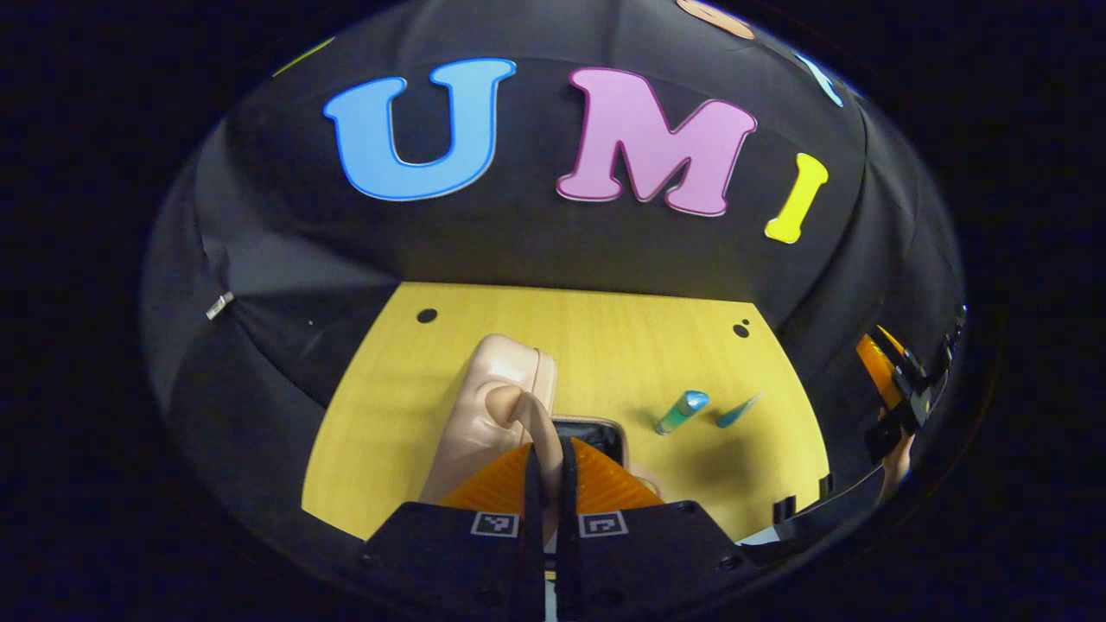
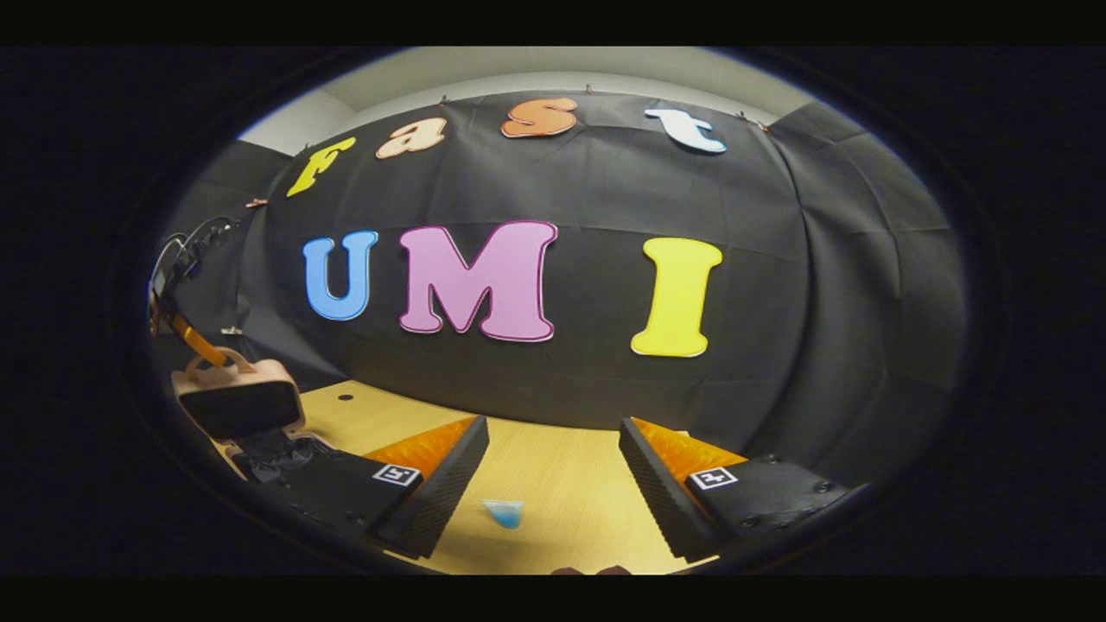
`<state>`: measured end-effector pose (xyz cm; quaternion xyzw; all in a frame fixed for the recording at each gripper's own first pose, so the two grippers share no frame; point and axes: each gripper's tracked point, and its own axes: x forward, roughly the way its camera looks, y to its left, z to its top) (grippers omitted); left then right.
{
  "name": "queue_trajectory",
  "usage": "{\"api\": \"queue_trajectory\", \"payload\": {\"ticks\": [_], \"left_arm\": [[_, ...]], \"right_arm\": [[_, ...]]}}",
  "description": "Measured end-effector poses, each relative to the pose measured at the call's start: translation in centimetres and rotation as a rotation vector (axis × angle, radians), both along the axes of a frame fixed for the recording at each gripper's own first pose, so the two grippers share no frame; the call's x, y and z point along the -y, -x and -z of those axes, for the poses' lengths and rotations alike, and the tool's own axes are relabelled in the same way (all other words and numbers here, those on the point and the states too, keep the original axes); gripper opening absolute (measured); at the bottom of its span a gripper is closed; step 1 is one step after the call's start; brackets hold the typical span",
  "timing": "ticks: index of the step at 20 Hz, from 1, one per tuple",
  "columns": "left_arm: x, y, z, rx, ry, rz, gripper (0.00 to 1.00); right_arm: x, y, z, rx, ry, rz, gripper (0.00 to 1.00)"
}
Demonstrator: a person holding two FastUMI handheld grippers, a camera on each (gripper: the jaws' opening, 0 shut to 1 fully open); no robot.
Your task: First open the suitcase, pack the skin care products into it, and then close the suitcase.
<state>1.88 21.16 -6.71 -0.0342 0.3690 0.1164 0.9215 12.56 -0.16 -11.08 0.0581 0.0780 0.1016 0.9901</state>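
In the left gripper view, the left gripper [image 1: 546, 471] has its jaws drawn together on the handle [image 1: 529, 415] of the suitcase [image 1: 497, 406], a smooth, rounded, pale pink shell whose lid is raised just ahead of the jaws. Behind the handle a dark opening shows at the case's edge. To the right of the jaws, well apart on the pale wood-grain worktop [image 1: 605, 337], lie a slim green bottle [image 1: 681, 411] with a blue cap and a small teal tube [image 1: 737, 411], tapered to a flat end.

In the right gripper view, the right gripper [image 2: 553, 484] holds its jaws wide apart above the worktop, with nothing between the ribbed pads. A small translucent blue piece [image 2: 504, 512] lies low between them. Far off to the left of these jaws the suitcase stands open, its dark lining showing.
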Motion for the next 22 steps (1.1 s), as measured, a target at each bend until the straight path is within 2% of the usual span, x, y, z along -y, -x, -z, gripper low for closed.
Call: {"api": "queue_trajectory", "payload": {"ticks": [3, 6, 8, 12, 15, 18, 19, 22], "left_arm": [[-7.7, 1.8, -0.7, 0.011, -0.037, -0.038, 0.1], [-16.4, 2.9, 1.4, 0.01, -0.065, -0.1, 0.1], [-21.9, 3.3, 4.2, 0.004, -0.038, -0.139, 0.1], [-30.1, 5.6, 12.4, -0.093, 0.023, -0.184, 0.1], [-33.2, 6.3, 18.9, -0.152, 0.11, -0.234, 0.1], [-33.5, 6.9, 24.1, -0.218, 0.162, -0.267, 0.11], [-33.2, 6.8, 25.2, -0.239, 0.184, -0.273, 0.1], [-33.0, 7.2, 26.9, -0.257, 0.17, -0.269, 0.12]], "right_arm": [[-2.6, 0.0, -2.2, 0.021, 0.011, 0.03, 0.97], [-5.1, -0.2, -3.4, 0.022, 0.032, 0.054, 0.96], [-6.7, -0.1, -3.6, 0.009, 0.04, 0.072, 0.97], [-10.1, 0.8, -3.8, -0.03, 0.068, 0.089, 0.96], [-12.0, 1.2, -3.9, -0.057, 0.092, 0.087, 0.96], [-13.1, 1.3, -4.1, -0.081, 0.106, 0.094, 0.96], [-13.3, 1.4, -4.3, -0.084, 0.103, 0.102, 0.96], [-13.3, 2.1, -4.2, -0.094, 0.1, 0.129, 0.96]]}}
